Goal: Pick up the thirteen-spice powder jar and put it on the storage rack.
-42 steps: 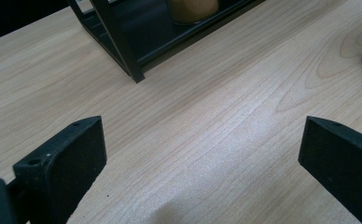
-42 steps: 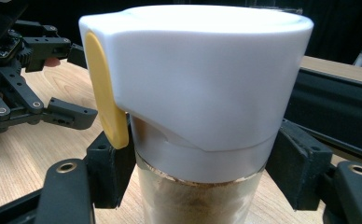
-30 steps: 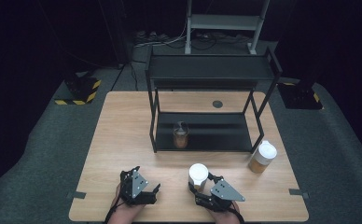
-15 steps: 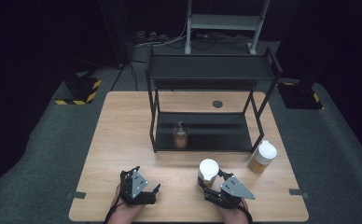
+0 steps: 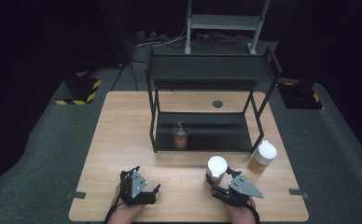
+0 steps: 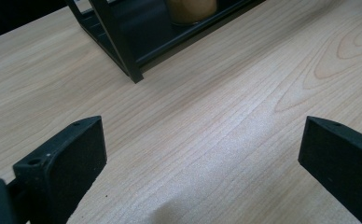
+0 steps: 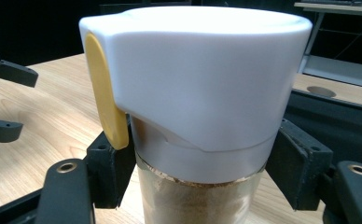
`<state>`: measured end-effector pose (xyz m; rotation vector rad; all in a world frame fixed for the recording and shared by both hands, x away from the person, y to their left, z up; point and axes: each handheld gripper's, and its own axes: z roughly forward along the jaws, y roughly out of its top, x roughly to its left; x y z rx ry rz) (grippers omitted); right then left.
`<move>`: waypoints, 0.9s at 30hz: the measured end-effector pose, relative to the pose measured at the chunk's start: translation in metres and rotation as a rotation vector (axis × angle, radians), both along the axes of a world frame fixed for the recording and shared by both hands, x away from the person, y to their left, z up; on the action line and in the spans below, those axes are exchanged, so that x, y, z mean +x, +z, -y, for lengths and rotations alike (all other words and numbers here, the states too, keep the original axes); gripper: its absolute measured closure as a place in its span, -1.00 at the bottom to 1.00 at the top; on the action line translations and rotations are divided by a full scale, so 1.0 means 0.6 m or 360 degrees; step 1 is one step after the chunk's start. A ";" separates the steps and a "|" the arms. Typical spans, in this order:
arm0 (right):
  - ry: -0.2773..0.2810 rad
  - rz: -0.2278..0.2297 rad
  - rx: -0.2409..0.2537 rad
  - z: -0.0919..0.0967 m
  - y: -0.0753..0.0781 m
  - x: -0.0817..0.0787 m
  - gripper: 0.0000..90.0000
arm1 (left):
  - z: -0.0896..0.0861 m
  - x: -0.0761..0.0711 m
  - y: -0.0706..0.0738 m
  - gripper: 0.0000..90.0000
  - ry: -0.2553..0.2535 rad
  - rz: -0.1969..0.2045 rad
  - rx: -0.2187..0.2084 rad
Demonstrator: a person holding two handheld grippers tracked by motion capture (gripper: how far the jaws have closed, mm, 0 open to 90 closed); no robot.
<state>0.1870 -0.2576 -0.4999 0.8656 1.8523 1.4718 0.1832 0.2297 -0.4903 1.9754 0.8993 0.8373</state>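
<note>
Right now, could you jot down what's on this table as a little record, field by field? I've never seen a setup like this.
Surface: wooden table
Furniture: black two-level rack at the back of the table
On the rack's lower shelf: small jar of brownish stuff
Right of the rack: white-lidded jar, standing upright on the table
Left hand-held gripper: open, nothing between its jaws, low over bare wood
Right hand-held gripper: closed on a second white-lidded jar of brown powder
Detail: yellow tab on that lid's side

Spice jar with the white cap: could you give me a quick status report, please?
Right hand-held gripper shut on white-capped spice jar, upright. Left hand-held gripper open, empty. Black rack ahead.
</note>
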 end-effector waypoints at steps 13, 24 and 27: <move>-0.0049 0.0014 -0.0007 0.015 0.009 0.001 -0.33 | 0.000 0.000 0.000 -0.97 -0.0005 0.0002 0.0005; -0.0049 0.0015 -0.0012 0.017 0.022 0.010 -0.33 | -0.001 0.000 0.000 -0.97 -0.0007 0.0002 0.0002; -0.0049 0.0011 -0.0008 0.016 0.028 0.016 -0.33 | -0.001 0.000 0.000 -0.97 -0.0008 0.0003 0.0001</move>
